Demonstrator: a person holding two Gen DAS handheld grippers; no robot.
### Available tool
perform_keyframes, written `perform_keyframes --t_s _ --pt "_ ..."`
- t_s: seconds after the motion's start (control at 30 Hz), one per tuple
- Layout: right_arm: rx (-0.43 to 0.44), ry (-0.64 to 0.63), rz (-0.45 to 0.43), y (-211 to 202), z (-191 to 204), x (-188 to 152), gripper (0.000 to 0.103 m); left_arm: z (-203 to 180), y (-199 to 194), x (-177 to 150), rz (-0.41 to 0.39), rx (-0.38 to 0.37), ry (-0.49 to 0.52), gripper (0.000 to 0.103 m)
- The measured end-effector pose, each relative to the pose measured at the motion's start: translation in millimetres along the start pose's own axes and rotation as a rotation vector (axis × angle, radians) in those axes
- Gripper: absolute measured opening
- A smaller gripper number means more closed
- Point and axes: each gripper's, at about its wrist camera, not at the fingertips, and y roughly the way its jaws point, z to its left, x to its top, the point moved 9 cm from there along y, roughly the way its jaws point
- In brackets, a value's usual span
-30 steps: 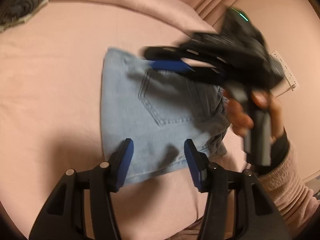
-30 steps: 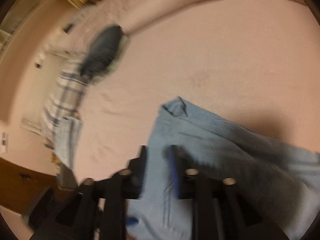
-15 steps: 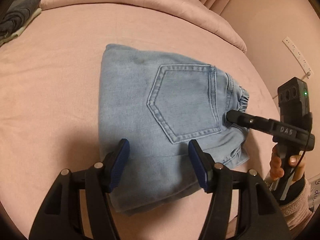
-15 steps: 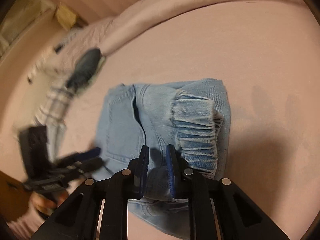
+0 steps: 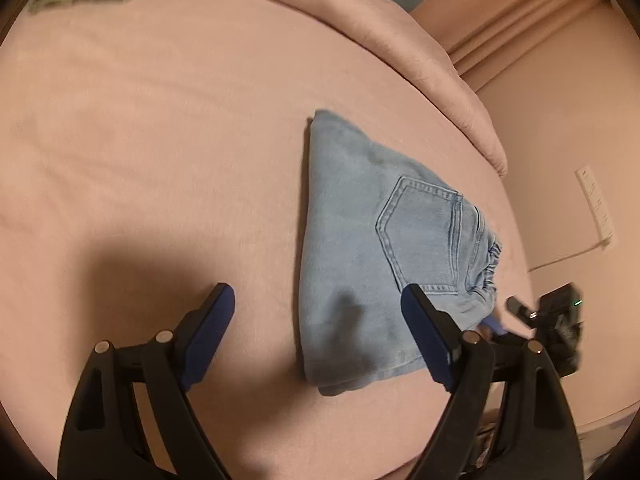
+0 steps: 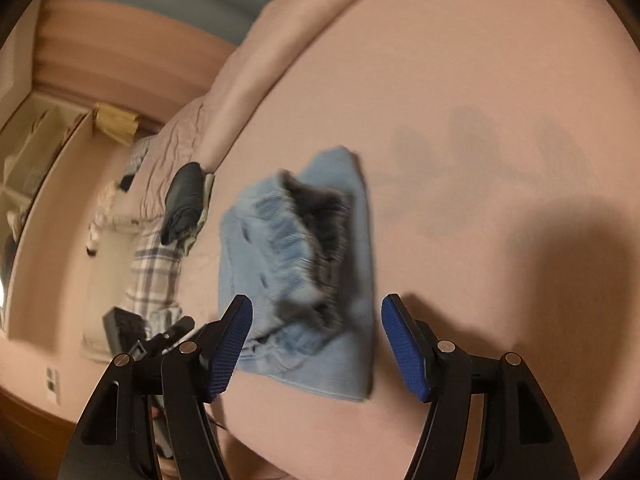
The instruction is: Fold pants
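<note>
The light blue jeans (image 5: 368, 256) lie folded into a compact stack on the pink bed, back pocket up and elastic waistband at the right. My left gripper (image 5: 318, 336) is open and empty, hovering above the bed just left of the stack's near edge. In the right wrist view the folded jeans (image 6: 304, 264) show their gathered waistband toward me. My right gripper (image 6: 316, 348) is open and empty, just short of the waistband end. The right gripper's tip also shows in the left wrist view (image 5: 516, 312).
The pink bed sheet (image 5: 160, 140) spreads wide to the left. A dark folded garment (image 6: 184, 204) lies at the far edge by the rolled pink duvet (image 5: 400, 32). A plaid cloth (image 6: 154, 272) hangs off the bed side. A wall with an outlet strip (image 5: 596, 204) is at right.
My right gripper opened, let go of the waistband and drew back. My left gripper shifted left and back, off the jeans. The folded jeans stay put on the bed.
</note>
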Motion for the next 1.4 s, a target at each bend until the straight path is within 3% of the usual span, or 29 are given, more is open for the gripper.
perform_keyframes --t_s 0.23,0.4,0.63,0.77,0.83,0.87,0.9,0.93,0.97,1.0,1.13,1.27,1.4 --pt "0.031 0.008 0.049 12 -3 -6 0.068 -8 15 3 0.027 -0.095 -0.062 0.092" --pt "0.033 -0.02 0.094 29 1 0 0.071 -21 30 7 0.063 -0.127 -0.02 0.101" --pt "0.022 -0.048 0.123 41 4 8 0.082 -39 50 18 0.101 -0.178 -0.005 0.101" --pt "-0.031 -0.109 0.091 53 13 12 0.084 -59 58 16 0.088 -0.185 0.038 0.1" --pt "-0.058 -0.153 0.06 55 15 11 0.083 -57 57 15 0.066 -0.171 0.052 0.093" --pt "-0.067 -0.169 0.049 54 16 10 0.083 -52 53 15 0.057 -0.168 0.039 0.082" --pt "-0.078 -0.18 0.033 52 15 9 0.078 -46 51 15 0.054 -0.165 0.024 0.063" --pt "-0.089 -0.185 0.023 49 13 9 0.068 -37 47 16 0.055 -0.154 -0.001 0.053" --pt "-0.094 -0.185 0.015 47 10 9 0.066 -29 45 16 0.055 -0.144 -0.018 0.035" --pt "-0.086 -0.183 0.008 44 9 9 0.063 -22 45 15 0.054 -0.137 -0.03 0.027" --pt "-0.125 -0.232 -0.037 38 12 6 0.058 -20 45 15 0.034 -0.098 -0.023 0.025" --pt "-0.159 -0.286 -0.077 30 26 6 0.054 -34 42 16 -0.001 -0.004 0.083 0.023" --pt "-0.166 -0.364 -0.119 20 46 6 0.051 -49 36 19 -0.031 0.026 0.16 0.017"
